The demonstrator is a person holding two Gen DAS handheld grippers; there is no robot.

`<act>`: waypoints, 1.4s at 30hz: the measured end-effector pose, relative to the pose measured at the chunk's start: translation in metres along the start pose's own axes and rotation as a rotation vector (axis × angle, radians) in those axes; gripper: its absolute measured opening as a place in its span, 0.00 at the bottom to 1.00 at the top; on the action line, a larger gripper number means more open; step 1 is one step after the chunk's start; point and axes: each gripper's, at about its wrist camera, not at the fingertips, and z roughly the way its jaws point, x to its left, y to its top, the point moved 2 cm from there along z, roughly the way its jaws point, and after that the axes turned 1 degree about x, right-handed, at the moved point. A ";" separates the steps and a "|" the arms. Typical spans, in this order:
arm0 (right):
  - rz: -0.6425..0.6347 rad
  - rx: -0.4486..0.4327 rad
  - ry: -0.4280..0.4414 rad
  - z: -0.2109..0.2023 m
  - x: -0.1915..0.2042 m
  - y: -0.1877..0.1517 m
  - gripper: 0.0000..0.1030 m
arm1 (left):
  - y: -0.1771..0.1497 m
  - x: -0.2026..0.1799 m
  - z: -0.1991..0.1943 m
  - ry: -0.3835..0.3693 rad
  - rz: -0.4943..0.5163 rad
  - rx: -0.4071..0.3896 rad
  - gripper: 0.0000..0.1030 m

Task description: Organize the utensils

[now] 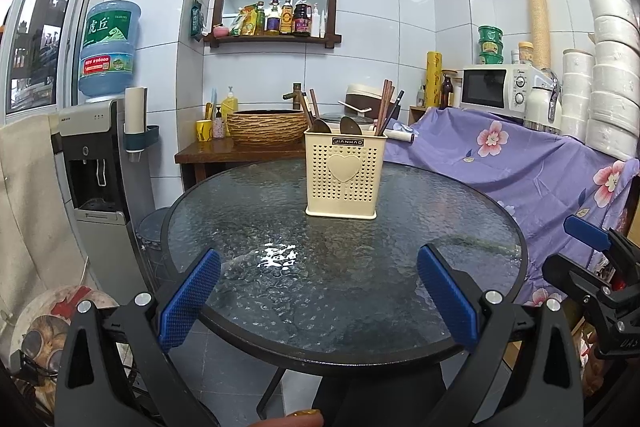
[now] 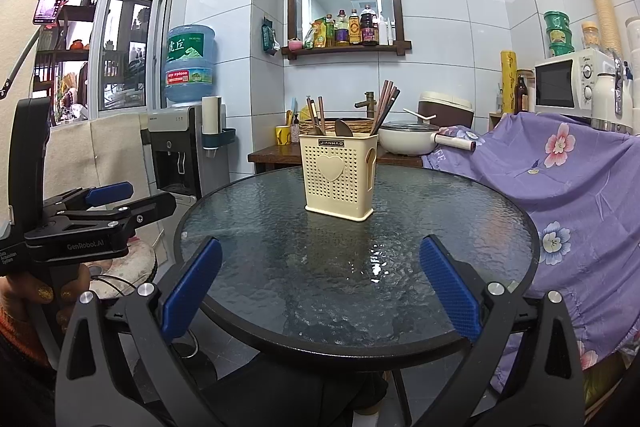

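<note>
Tools point(image 1: 318, 291) apart, holder point(image 1: 345, 175) beyond

Your left gripper point(image 1: 318, 291) is held level w/ jaws spread wide, blue pads point(image 1: 188, 299) angled outward, nothing between them. Your right gripper point(image 2: 320, 287) is in the same pose: jaws wide apart, blue pads point(image 2: 192, 289) empty. Both point fwd, side by side at abt the same height. In the right wrist view the left gripper's black body shows side-on at far left, and your left hand point(image 2: 44, 297) is wrapped round its handle, fingers curled. In the left wrist view the right gripper shows at far right edge, one blue pad tip up; a fingertip shows at the bottom edge.
</note>
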 end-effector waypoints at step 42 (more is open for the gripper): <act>-0.002 0.002 0.001 0.001 0.001 0.000 0.95 | 0.000 -0.002 -0.001 -0.011 -0.016 -0.003 0.94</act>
